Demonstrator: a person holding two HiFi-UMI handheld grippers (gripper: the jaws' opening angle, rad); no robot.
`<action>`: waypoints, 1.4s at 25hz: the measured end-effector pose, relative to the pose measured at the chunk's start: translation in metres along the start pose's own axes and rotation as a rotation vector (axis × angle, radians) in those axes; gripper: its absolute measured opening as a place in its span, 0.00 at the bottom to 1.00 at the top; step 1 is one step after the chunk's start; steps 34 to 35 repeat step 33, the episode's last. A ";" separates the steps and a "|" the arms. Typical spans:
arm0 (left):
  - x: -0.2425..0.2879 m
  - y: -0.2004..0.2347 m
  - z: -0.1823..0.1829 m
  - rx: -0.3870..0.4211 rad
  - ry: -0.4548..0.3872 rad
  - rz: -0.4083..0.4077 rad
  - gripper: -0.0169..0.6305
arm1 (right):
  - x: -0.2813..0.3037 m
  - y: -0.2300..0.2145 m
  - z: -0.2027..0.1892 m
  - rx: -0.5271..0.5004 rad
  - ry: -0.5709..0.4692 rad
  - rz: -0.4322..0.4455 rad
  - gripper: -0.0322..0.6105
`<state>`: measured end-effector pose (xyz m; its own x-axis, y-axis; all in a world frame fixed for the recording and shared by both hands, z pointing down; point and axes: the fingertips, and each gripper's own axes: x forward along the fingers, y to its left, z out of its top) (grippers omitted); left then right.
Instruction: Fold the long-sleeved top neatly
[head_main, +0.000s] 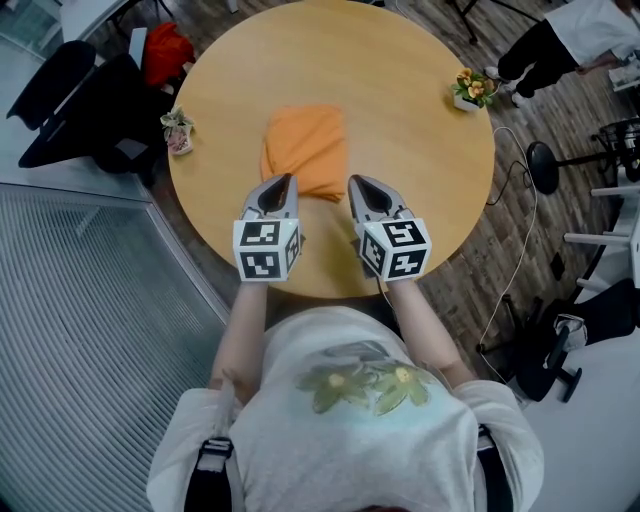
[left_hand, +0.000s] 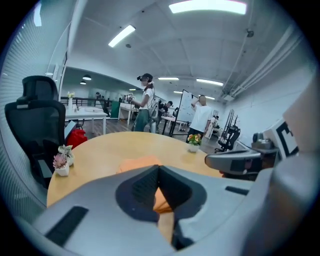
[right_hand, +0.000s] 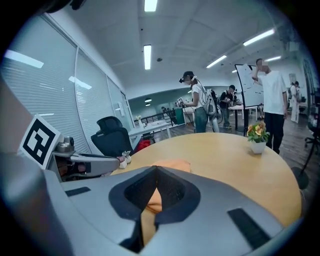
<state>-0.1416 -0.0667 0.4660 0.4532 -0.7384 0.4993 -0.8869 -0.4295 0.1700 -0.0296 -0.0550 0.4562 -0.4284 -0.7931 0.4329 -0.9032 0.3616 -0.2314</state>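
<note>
One: Two grippers over the round table (head_main: 430, 200), I count. Start at the left. What's there?

Two: A black chair (head_main: 60, 95) stands off the table's far left side, with a red bag (head_main: 165, 50) just right of it. On the table's left edge sits a small potted plant (head_main: 178, 132).

One: And the left gripper (head_main: 285, 182)?

Two: It is over the near part of the table, pointing away from the person. Its own view shows the two jaws pressed together at the tips with nothing pinched between them. Orange cloth shows only through the gap behind them, down on the table.

One: So where is the orange top (head_main: 305, 150)?

Two: It lies on the table near the middle, folded into a compact rectangle. Its near edge lies just beyond the two gripper tips, and neither gripper has hold of it.

One: The right gripper (head_main: 357, 184)?

Two: It is level with the left one and just right of it, near the top's near right corner. Its jaws are closed tip to tip and empty too.

One: Anything further right?

Two: A pot of flowers (head_main: 470, 90) is on the table's far right edge, well apart from the top. Beyond the table, at the far right, a person (head_main: 560, 40) in dark trousers stands on the wooden floor.
</note>
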 end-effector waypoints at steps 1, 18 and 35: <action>-0.003 -0.005 0.004 0.020 -0.013 -0.006 0.03 | -0.002 0.003 0.002 -0.003 -0.012 0.004 0.08; -0.021 -0.046 0.025 0.038 -0.068 -0.088 0.03 | -0.021 0.025 0.020 -0.046 -0.029 0.050 0.08; -0.018 -0.039 0.019 0.028 -0.058 -0.076 0.03 | -0.017 0.023 0.016 -0.070 -0.002 0.051 0.08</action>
